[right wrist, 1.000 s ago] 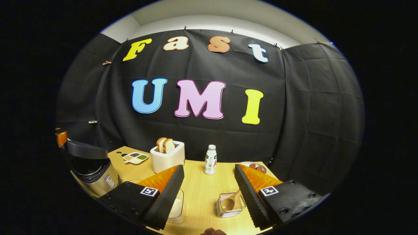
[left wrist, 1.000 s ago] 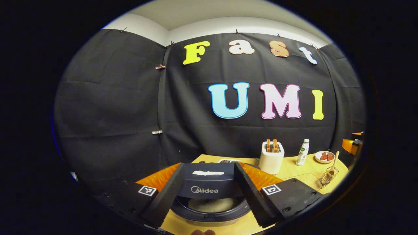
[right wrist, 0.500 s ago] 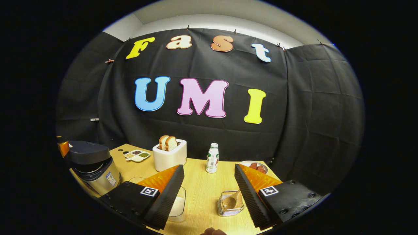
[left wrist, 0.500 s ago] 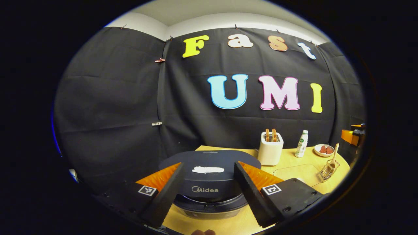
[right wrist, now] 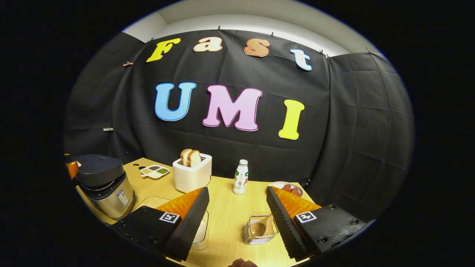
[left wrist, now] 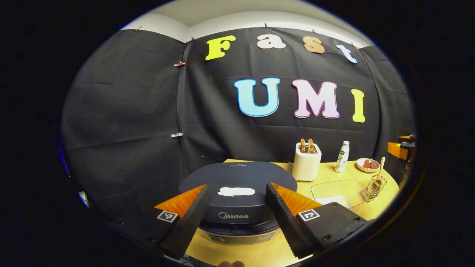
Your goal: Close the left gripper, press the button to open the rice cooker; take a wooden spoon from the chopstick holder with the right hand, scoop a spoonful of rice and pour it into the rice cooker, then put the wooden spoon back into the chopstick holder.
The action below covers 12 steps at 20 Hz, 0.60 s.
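left gripper point(left wrist: 237, 218) fingers spread wide, nothing held, rice cooker point(left wrist: 237, 193) between and just beyond them, lid down | right gripper point(right wrist: 237, 222) fingers wide apart, nothing held, over table point(right wrist: 230, 218) | wooden spoon point(right wrist: 262, 227) in wire chopstick holder point(right wrist: 259, 235) by its right finger | clear rice container point(right wrist: 200, 231) by its left finger | rice cooker at far left in right gripper view

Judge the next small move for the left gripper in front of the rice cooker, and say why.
Probably shut the left gripper first. It stands open, straddling the front of the rice cooker, whose lid is down, and the wooden spoon sits in the chopstick holder. Closed fingers would make one blunt tip for the button.
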Motion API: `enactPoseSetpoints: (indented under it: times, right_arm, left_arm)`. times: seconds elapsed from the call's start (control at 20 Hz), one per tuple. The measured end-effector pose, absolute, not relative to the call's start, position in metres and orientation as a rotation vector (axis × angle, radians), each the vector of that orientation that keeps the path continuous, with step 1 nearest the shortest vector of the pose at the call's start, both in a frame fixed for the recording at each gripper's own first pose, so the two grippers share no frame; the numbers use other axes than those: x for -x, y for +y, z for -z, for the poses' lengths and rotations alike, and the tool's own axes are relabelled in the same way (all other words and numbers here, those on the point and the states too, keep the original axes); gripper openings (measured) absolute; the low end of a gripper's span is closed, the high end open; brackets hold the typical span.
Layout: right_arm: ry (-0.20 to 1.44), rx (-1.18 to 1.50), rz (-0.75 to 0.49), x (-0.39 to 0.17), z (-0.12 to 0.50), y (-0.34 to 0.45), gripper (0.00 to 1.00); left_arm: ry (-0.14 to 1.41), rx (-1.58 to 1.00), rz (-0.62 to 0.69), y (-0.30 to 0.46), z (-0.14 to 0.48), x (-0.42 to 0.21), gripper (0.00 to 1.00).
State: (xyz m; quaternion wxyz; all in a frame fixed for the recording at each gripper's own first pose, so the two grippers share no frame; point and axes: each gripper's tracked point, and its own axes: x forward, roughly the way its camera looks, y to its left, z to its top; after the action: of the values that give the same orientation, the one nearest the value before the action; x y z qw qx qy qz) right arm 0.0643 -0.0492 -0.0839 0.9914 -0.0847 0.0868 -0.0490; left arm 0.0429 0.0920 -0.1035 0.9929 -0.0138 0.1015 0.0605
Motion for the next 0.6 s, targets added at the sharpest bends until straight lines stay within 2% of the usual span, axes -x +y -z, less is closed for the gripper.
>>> enactPoseSetpoints:
  times: [0.6]
  right_arm:
    - [0.191, 0.173, 0.096, -0.059, 0.09, -0.051, 0.97]
  left_arm:
    - [0.273, 0.031, -0.119, 0.091, 0.135, -0.041, 1.0]
